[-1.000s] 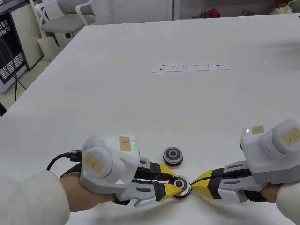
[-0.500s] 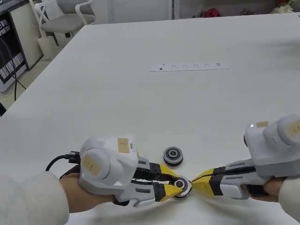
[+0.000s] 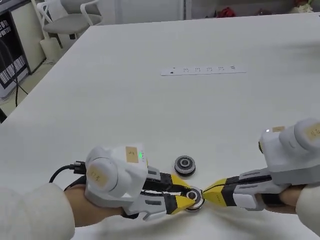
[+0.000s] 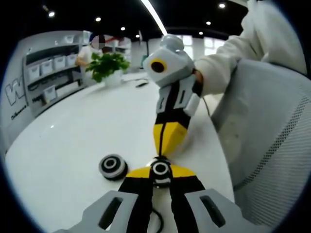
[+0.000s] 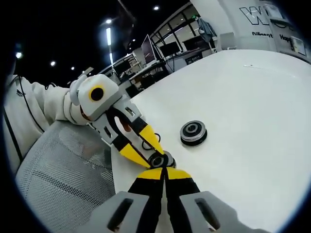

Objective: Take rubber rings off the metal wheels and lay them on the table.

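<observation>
metal wheels: two, one (image 3: 184, 165) and another (image 3: 194, 197)
grippers: two, left gripper (image 3: 187, 196), right gripper (image 3: 206, 193)
power strip (image 3: 203, 71): one
counter (image 3: 150, 100): one

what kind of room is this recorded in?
Probably an open-plan office or lab: a large white table, a white office chair beside it, wall shelves of white bins, and desks with computer monitors.

A large "W" stands on the wall (image 4: 13, 90) in both gripper views; the small lettering beneath it is too blurred to read.
</observation>
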{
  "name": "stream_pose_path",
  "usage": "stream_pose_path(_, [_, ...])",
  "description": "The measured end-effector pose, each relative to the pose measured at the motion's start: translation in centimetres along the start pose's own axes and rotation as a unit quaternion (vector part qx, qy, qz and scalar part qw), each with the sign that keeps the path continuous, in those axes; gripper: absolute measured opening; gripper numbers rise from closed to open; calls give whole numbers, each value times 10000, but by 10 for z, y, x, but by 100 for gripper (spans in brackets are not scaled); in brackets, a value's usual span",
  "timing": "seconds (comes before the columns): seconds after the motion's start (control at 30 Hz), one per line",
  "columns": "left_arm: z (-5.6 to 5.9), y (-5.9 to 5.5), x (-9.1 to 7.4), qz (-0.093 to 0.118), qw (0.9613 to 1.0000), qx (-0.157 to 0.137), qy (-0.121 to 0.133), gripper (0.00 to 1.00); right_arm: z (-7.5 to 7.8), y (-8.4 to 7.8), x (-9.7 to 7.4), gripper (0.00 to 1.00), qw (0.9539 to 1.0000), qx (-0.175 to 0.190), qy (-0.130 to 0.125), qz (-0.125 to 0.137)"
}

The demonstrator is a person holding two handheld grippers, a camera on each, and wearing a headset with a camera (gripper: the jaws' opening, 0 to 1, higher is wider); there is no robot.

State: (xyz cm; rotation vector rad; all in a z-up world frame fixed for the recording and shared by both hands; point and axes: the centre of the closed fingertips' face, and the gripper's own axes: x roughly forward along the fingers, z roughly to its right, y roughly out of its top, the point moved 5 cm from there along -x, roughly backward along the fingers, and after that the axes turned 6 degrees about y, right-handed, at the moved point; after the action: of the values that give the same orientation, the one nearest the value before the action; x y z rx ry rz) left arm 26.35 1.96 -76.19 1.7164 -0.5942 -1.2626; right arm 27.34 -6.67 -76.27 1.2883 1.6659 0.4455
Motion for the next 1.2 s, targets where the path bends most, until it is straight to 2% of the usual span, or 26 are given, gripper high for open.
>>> stream_pose_path(1.2, [1,1,1,-33,10000,33,61,13,-7,6,6,0,9999,-108,108,80])
